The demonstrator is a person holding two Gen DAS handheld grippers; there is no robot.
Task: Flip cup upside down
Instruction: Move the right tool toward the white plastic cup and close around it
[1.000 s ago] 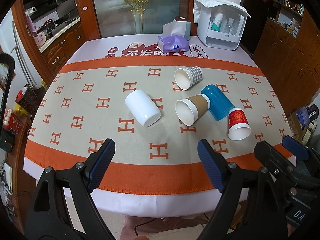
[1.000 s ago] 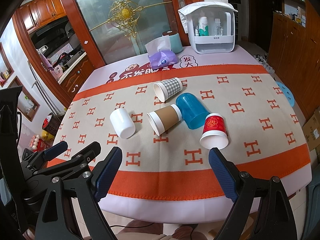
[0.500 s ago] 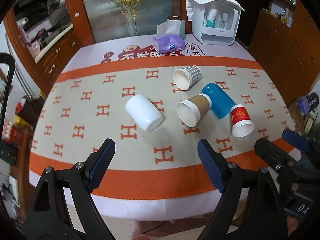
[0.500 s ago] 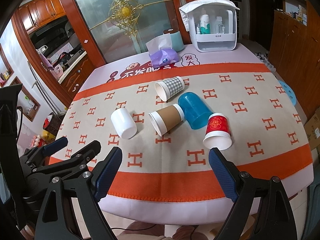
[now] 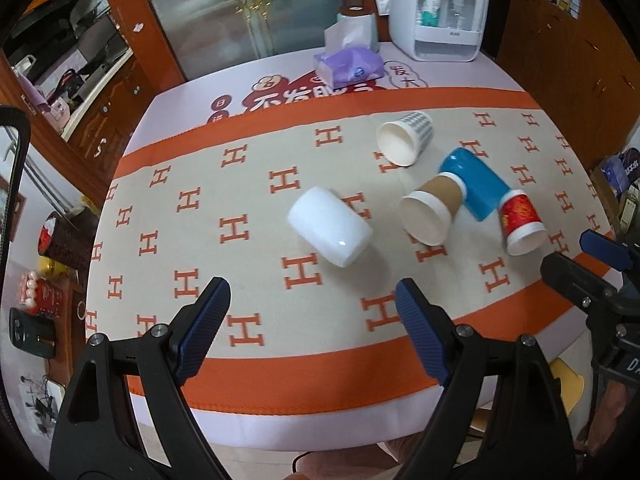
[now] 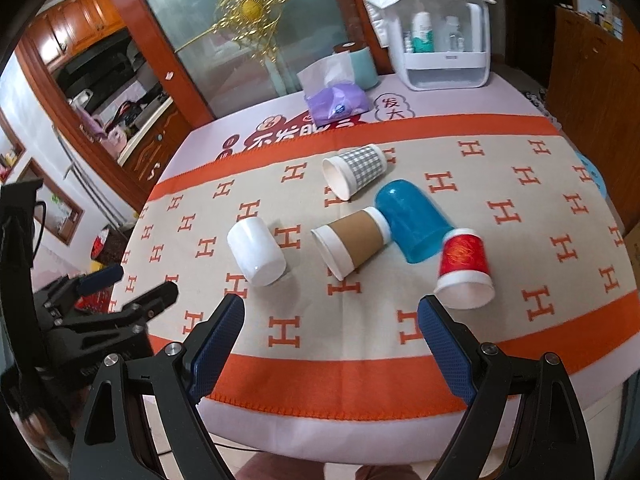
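Note:
Several cups lie on their sides on the orange-and-beige tablecloth: a white cup, a brown paper cup, a checked paper cup, a blue plastic cup and a red paper cup. My left gripper is open and empty, above the cloth's near part, short of the white cup. My right gripper is open and empty, near the front edge, short of the brown and red cups.
A purple tissue pack, a teal roll and a white storage box stand at the table's far edge. Wooden cabinets and a glass door surround the table. Each gripper shows at the edge of the other's view.
Both grippers have moved forward and closer to the table; the cups look larger. The left view has swung, tilting the table. No cup has moved. Both jaws stay open.

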